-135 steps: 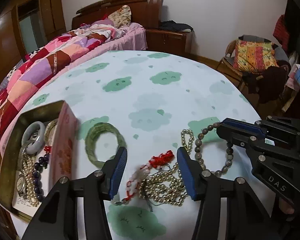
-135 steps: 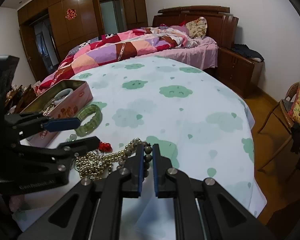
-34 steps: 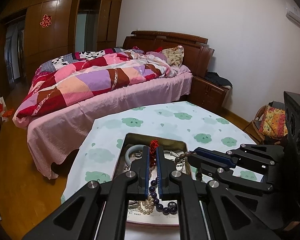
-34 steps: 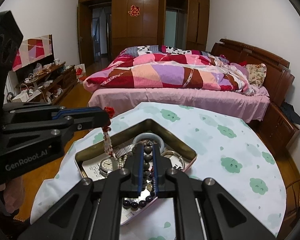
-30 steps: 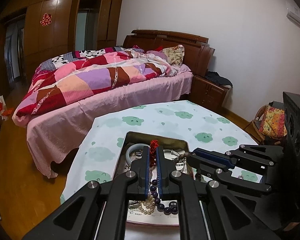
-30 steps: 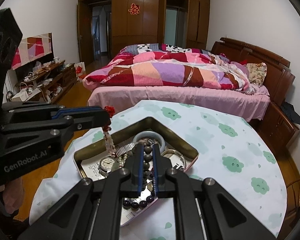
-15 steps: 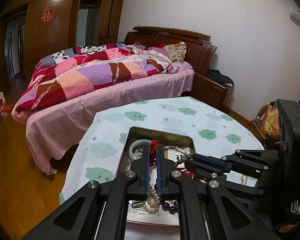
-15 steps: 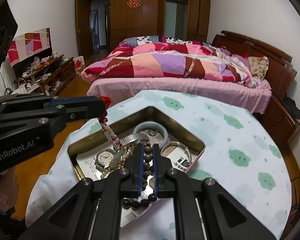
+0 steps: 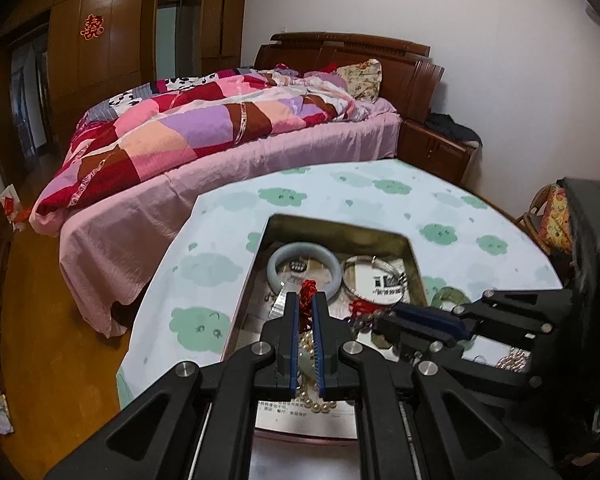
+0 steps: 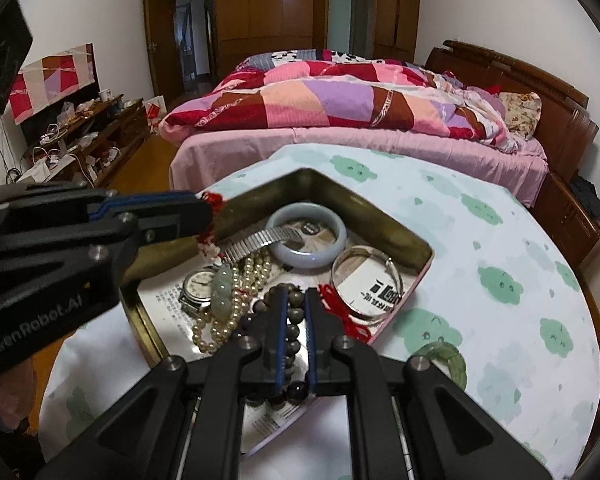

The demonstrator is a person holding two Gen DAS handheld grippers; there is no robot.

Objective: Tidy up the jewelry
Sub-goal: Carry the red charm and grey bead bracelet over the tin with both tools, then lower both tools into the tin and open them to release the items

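We are holding the red-knotted charm string (image 9: 307,290) in the shut left hand-held gripper (image 9: 306,312) and the dark bead bracelet (image 10: 293,316) in the right hand-held gripper (image 10: 294,312), clamped; releasing into the tin (image 10: 384,236) risks tangling with the pearls (image 10: 236,312).

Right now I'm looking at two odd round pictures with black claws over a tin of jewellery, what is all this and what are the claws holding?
No robot here: a person holds a two-finger gripper in each hand, and each carries a wide-angle camera looking along its fingers. One picture comes from the left gripper, the other from the right gripper; each also shows the other tool at its side.

Both hang over an open metal tin on a table with a cloud-print cloth, a bed behind. The left gripper is shut on a red-knotted cord bracelet with pale beads. The right is shut on a dark bead bracelet.

In the tin lie a pale jade bangle, a silver bangle, a wristwatch and pearl strands. A green bangle lies outside on the cloth.
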